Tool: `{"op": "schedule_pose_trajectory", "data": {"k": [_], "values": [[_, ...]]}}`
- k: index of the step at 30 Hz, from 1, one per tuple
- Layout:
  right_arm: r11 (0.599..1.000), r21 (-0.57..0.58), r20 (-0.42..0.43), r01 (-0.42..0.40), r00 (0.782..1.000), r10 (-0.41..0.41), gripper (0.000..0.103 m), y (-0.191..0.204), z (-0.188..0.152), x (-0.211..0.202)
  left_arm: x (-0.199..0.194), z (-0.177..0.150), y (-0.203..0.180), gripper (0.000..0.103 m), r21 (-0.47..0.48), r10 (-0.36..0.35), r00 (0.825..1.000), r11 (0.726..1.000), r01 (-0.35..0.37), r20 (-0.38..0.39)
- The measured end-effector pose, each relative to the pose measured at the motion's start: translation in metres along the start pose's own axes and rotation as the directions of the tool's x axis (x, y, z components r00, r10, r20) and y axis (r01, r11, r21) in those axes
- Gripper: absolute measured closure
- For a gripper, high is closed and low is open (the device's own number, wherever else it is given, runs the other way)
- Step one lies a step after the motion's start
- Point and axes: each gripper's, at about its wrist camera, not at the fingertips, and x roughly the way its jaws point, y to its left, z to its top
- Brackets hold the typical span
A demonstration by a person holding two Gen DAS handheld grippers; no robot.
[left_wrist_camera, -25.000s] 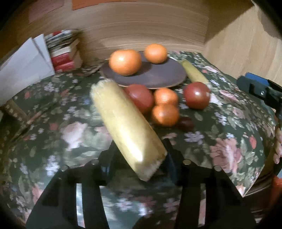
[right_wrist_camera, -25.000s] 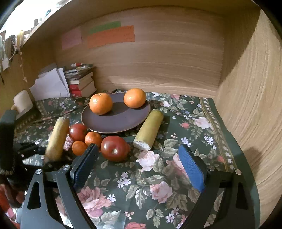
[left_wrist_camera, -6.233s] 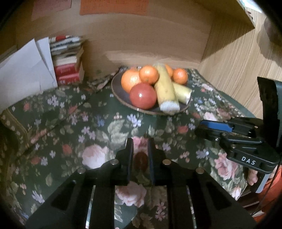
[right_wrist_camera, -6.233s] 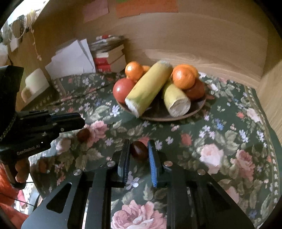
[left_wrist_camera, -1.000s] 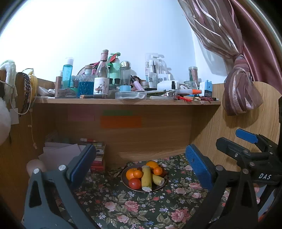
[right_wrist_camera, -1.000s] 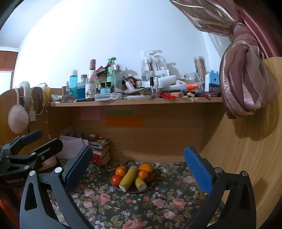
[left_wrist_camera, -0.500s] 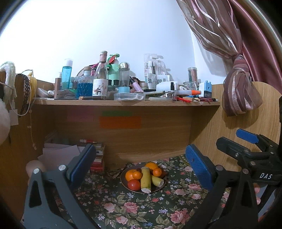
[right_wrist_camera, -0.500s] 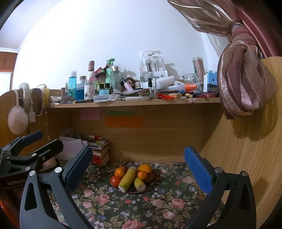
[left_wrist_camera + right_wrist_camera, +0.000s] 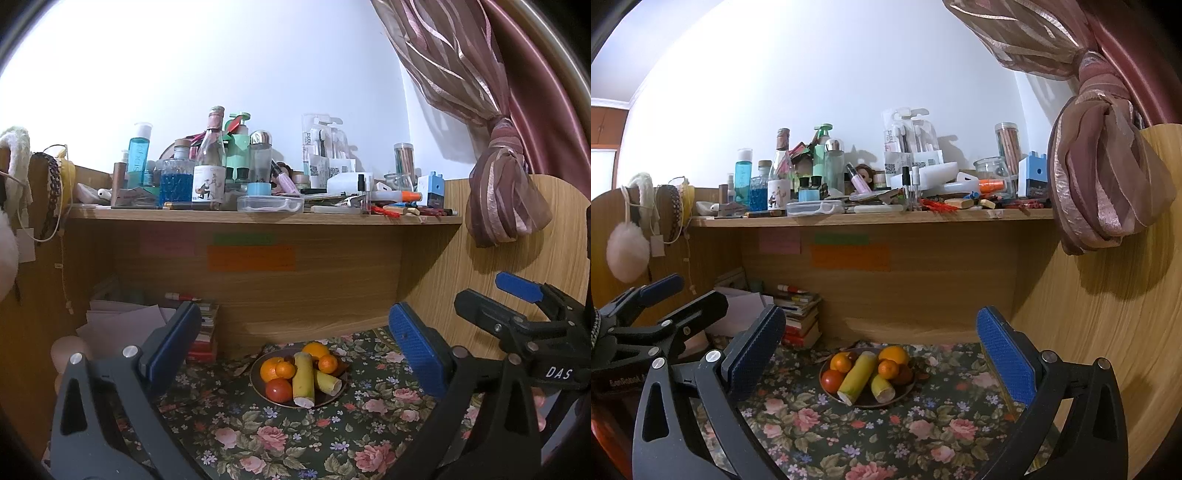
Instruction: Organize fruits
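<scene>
A dark brown plate (image 9: 258,386) (image 9: 905,393) sits far off on the floral cloth under the shelf. It holds several oranges (image 9: 270,369) (image 9: 893,354), a red tomato (image 9: 279,390) (image 9: 832,380) and two yellow corn pieces (image 9: 303,378) (image 9: 857,376). My left gripper (image 9: 295,350) is open and empty, well back from the plate. My right gripper (image 9: 882,350) is open and empty too, also far back. Each gripper shows in the other's view, the right one (image 9: 517,306) at the right edge, the left one (image 9: 661,310) at the left edge.
A floral cloth (image 9: 295,435) (image 9: 886,435) covers the desk. A stack of books (image 9: 201,339) (image 9: 799,314) and papers (image 9: 122,321) stand at the back left. A wooden shelf (image 9: 258,216) (image 9: 871,218) crowded with bottles hangs above. A tied curtain (image 9: 502,177) (image 9: 1100,177) hangs right.
Both grippers have drifted very slightly; the view of the plate and shelf is almost the same. Both stay open and empty.
</scene>
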Motion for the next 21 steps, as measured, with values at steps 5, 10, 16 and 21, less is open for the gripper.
{"op": "schedule_pose_trajectory", "data": {"k": [5, 10, 16, 21], "values": [[1.000, 0.004, -0.005, -0.004, 1.000, 0.004, 0.000, -0.001, 0.001, 0.002, 0.001, 0.000, 0.001, 0.000, -0.013, 0.000, 1.000, 1.000, 0.000, -0.001], [1.000, -0.002, -0.003, -0.004, 1.000, 0.004, 0.000, -0.001, 0.001, 0.003, 0.005, 0.000, 0.004, 0.000, -0.020, -0.008, 1.000, 1.000, 0.008, -0.010], [1.000, -0.014, 0.009, -0.002, 1.000, 0.003, 0.000, 0.000, 0.003, 0.004, 0.007, -0.001, 0.004, 0.000, -0.026, -0.006, 1.000, 1.000, 0.005, -0.008], [1.000, -0.011, 0.013, -0.007, 1.000, 0.007, 0.000, 0.000, 0.005, 0.006, 0.012, -0.003, 0.004, 0.000, -0.023, -0.004, 1.000, 1.000, 0.003, -0.021]]}}
